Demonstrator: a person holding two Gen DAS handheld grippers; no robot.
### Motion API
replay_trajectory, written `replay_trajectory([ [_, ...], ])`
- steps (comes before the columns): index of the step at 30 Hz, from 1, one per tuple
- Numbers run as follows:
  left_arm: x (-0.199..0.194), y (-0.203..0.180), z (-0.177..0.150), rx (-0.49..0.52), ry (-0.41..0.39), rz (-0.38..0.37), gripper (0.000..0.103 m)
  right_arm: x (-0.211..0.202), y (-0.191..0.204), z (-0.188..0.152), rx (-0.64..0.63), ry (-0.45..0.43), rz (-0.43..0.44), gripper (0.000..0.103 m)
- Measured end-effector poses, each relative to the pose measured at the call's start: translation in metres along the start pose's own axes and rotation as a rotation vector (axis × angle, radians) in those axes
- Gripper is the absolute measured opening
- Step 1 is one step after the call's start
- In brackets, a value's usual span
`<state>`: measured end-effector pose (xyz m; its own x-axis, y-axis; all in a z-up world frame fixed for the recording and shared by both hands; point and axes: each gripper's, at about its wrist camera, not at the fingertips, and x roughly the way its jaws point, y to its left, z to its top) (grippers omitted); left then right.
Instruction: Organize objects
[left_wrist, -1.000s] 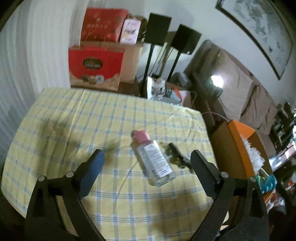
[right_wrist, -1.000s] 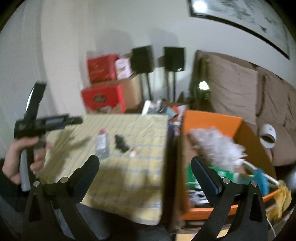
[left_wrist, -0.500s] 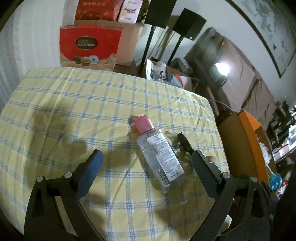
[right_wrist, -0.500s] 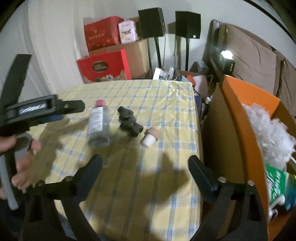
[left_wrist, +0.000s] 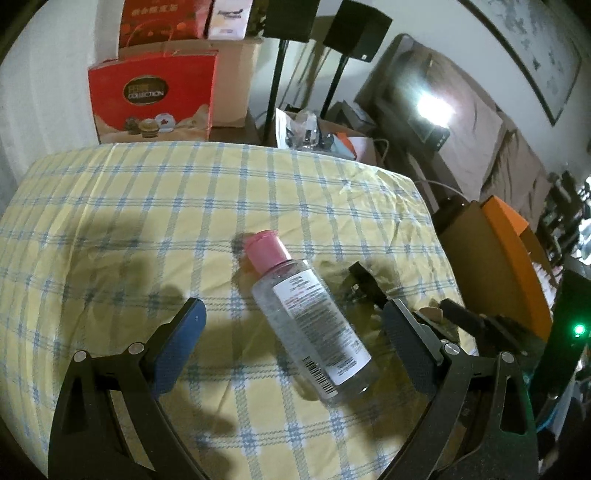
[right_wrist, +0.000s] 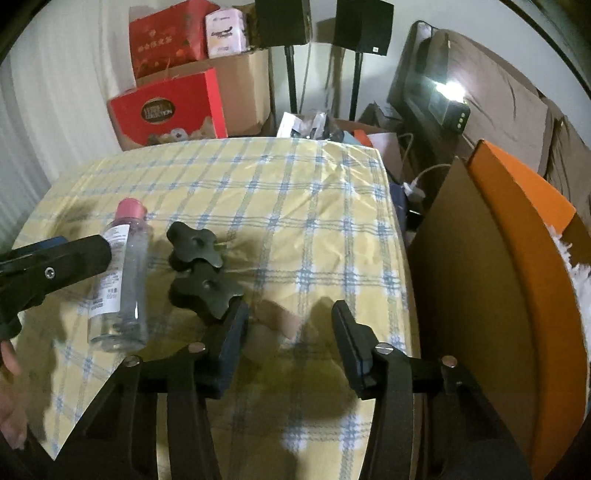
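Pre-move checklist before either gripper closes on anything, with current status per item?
1. Bottle lying flat between the left gripper fingers, pads not touching: ok.
2. Left jaws wide enough for the bottle: ok.
3. Cork between the right gripper fingers while its jaws are closing: ok, pads not yet on it.
4. Black knobs clear of the right gripper: not ok, the near knob sits against a finger tip.
5. Two grippers clear of each other: cannot tell, they stand close.
6. Room in the orange box: cannot tell.
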<state>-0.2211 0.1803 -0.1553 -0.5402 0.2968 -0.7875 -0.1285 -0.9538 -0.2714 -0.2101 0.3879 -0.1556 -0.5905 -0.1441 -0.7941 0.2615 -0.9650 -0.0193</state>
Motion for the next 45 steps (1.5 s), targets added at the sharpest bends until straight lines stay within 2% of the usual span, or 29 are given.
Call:
replay_trajectory([
  [6,-0.001,0.001,-0.001,-0.004,-0.013,-0.005,0.096,0.005,0.003,0.0,-0.002,-0.011,0.021,0.029],
  [12,-0.008,0.004,0.001,-0.025,-0.043,-0.017,0.096,0.0,0.0,-0.002,0.02,-0.02,0.039,0.025],
  [18,-0.009,-0.018,0.0,0.078,-0.052,-0.034,0.096,-0.019,-0.009,-0.003,0.042,-0.051,0.035,0.025],
  [20,-0.009,-0.026,-0.001,0.112,-0.048,-0.069,0.096,-0.027,-0.015,-0.002,0.051,-0.068,0.024,0.025],
  [21,-0.009,-0.031,-0.003,0.137,-0.043,-0.104,0.096,-0.033,-0.019,-0.002,0.06,-0.081,0.015,0.025],
  [23,-0.004,-0.041,-0.005,0.199,-0.01,-0.222,0.096,-0.043,-0.026,-0.002,0.085,-0.102,0.001,0.025],
  [24,-0.002,-0.044,-0.006,0.214,0.001,-0.245,0.096,-0.047,-0.03,-0.002,0.101,-0.111,-0.007,0.025],
  [27,0.002,-0.061,-0.012,0.283,0.006,-0.242,0.096,-0.06,-0.038,-0.004,0.125,-0.135,-0.011,0.025],
  [31,0.005,-0.082,-0.019,0.365,-0.036,-0.271,0.095,-0.076,-0.043,-0.009,0.126,-0.163,-0.021,0.025],
  [32,0.009,-0.085,-0.018,0.364,-0.033,-0.264,0.092,-0.079,-0.045,-0.011,0.13,-0.168,-0.01,0.025],
  [33,0.013,-0.087,-0.017,0.362,-0.025,-0.254,0.083,-0.08,-0.049,-0.012,0.144,-0.169,0.009,0.025],
  [38,0.021,-0.095,-0.019,0.367,-0.027,-0.274,0.069,-0.09,-0.06,-0.018,0.168,-0.182,0.026,0.025],
  [40,0.023,-0.099,-0.019,0.369,-0.024,-0.274,0.058,-0.096,-0.061,-0.019,0.168,-0.197,0.035,0.025],
  [42,0.029,-0.1,-0.017,0.348,-0.003,-0.285,0.041,-0.101,-0.062,-0.02,0.166,-0.218,0.038,0.025],
  [44,0.035,-0.102,-0.017,0.33,0.021,-0.298,0.028,-0.105,-0.064,-0.021,0.169,-0.221,0.046,0.025],
  [45,0.037,-0.102,-0.017,0.326,0.029,-0.292,0.025,-0.106,-0.065,-0.021,0.173,-0.221,0.051,0.025],
])
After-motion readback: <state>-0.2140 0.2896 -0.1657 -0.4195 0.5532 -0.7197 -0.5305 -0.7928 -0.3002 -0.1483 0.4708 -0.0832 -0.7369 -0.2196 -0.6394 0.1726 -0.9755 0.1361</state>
